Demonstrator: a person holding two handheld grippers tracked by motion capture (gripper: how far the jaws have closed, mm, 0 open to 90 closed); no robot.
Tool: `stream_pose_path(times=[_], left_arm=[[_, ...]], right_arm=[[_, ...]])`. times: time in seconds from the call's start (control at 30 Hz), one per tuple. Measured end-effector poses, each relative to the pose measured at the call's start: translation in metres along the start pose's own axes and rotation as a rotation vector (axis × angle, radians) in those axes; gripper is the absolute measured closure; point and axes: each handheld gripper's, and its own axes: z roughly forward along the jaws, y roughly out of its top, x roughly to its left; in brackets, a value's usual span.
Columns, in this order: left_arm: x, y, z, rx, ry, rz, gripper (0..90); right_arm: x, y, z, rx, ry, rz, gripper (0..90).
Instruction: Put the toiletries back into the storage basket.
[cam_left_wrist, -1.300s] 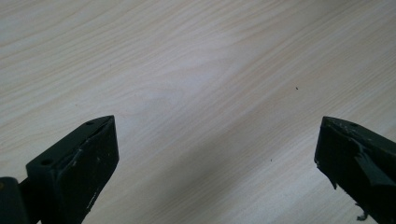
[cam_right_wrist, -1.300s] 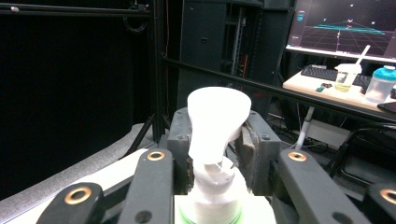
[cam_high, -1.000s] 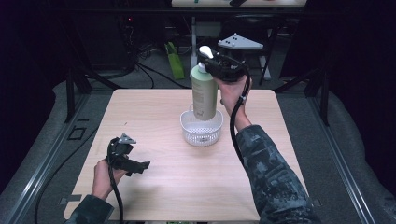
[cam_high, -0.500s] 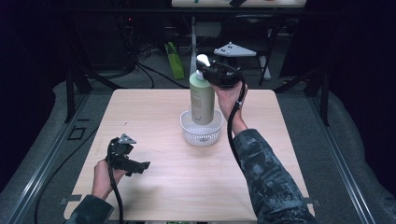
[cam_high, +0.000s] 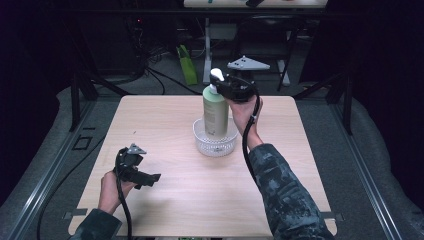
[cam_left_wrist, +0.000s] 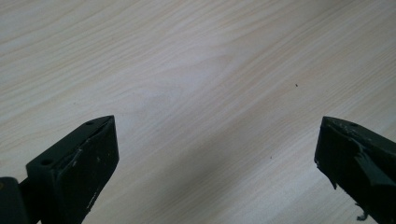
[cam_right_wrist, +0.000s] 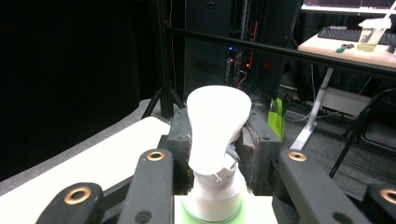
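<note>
A pale green pump bottle (cam_high: 215, 111) with a white pump head (cam_high: 216, 74) stands upright with its base inside a clear ribbed bowl (cam_high: 215, 142) at the table's middle. My right gripper (cam_high: 223, 86) is shut on the bottle's neck just under the pump head (cam_right_wrist: 216, 122), the jaws pressing on both sides of it. My left gripper (cam_high: 154, 178) rests low over the wood near the table's front left corner. In the left gripper view its black jaws stand wide apart, open, over bare wood (cam_left_wrist: 196, 93).
The light wooden table (cam_high: 165, 125) has dark floor all round. A green object (cam_high: 186, 65) and a white desk leg (cam_high: 207, 50) stand behind the far edge. Black frame posts (cam_high: 75, 95) rise at left and right.
The right gripper has lowered the bottle, so its base now sits down in the bowl. The left gripper has stayed where it was.
</note>
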Motion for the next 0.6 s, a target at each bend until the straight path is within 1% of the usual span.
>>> stream_pose_path(times=[0.27, 0.33, 0.5, 0.6], left_arm=[[0.000, 0.000, 0.000, -0.001, 0.001, 0.001, 0.0], [0.000, 0.000, 0.000, 0.004, 0.006, 0.009, 0.0], [0.000, 0.000, 0.000, 0.000, 0.002, 0.005, 0.0], [0.000, 0.000, 0.000, -0.001, 0.005, 0.006, 0.0]], right_arm=[[0.000, -0.015, 0.004, 0.021, 0.001, 0.009, 68.0], [0.000, -0.020, 0.005, 0.026, 0.003, 0.011, 68.0], [-0.001, -0.030, 0.008, 0.036, 0.005, 0.018, 68.0], [-0.001, -0.035, 0.009, 0.051, 0.006, 0.018, 68.0]])
